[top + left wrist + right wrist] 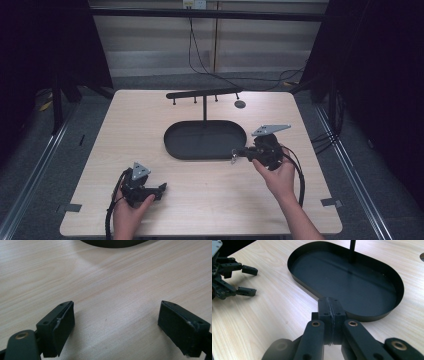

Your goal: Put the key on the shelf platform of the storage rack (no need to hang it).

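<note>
While the left gripper (159, 190) rests on the near left part of the wooden table (100, 150), its two black jaws stand wide apart with bare wood between them. The left gripper view confirms this: one pad (63, 325) is at the left, the other at the right, and nothing is between them. The left hand (127, 215) holds this gripper from the near side, and a black cable (111, 210) trails from it toward the near edge.

The right gripper (235, 154) is held by the right hand (277, 177) near the right end of the black oval tray (172, 142). Its jaws are pressed fully together. In the high view something small and pale shows at the tips, but I cannot tell what it is; in the right gripper view no object is visible between the pads. The tips point to the left and are just beside the near right rim of the tray.

The tray lies at the middle of the table, a little to the far side. A thin black stand (204, 107) rises from its far part and carries a horizontal bar (200, 93) with small pegs. A small dark round disc (240, 104) lies on the table to the right of the bar, well apart from both grippers.
</note>
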Tool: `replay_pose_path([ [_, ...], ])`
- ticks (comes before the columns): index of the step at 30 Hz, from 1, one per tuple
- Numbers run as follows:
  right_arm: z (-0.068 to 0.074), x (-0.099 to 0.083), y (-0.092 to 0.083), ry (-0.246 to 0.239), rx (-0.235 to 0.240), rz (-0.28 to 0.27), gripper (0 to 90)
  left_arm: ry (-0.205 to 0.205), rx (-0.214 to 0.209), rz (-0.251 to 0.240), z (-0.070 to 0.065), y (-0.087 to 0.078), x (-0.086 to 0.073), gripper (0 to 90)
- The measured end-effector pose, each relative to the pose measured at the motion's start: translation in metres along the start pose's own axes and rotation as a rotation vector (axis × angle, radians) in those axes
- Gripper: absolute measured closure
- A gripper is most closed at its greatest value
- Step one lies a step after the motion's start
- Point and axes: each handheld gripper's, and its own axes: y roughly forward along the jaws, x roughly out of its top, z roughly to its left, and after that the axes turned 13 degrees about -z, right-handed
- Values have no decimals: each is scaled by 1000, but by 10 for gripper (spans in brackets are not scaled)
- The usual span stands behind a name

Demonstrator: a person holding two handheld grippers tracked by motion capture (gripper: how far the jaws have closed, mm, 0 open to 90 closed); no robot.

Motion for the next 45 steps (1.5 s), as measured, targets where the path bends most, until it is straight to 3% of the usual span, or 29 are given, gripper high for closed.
replay_pose_path([
  [20, 5, 25, 24, -35, -24, 1, 896, 0, 0, 0, 0, 0, 0, 138],
  [31, 4, 33, 35, -23, -27, -14, 896, 1, 0, 1, 0, 0, 0, 138],
  [45, 0, 39, 56, -28, -69, -27, 896, 1, -1, 1, 0, 0, 0, 138],
])
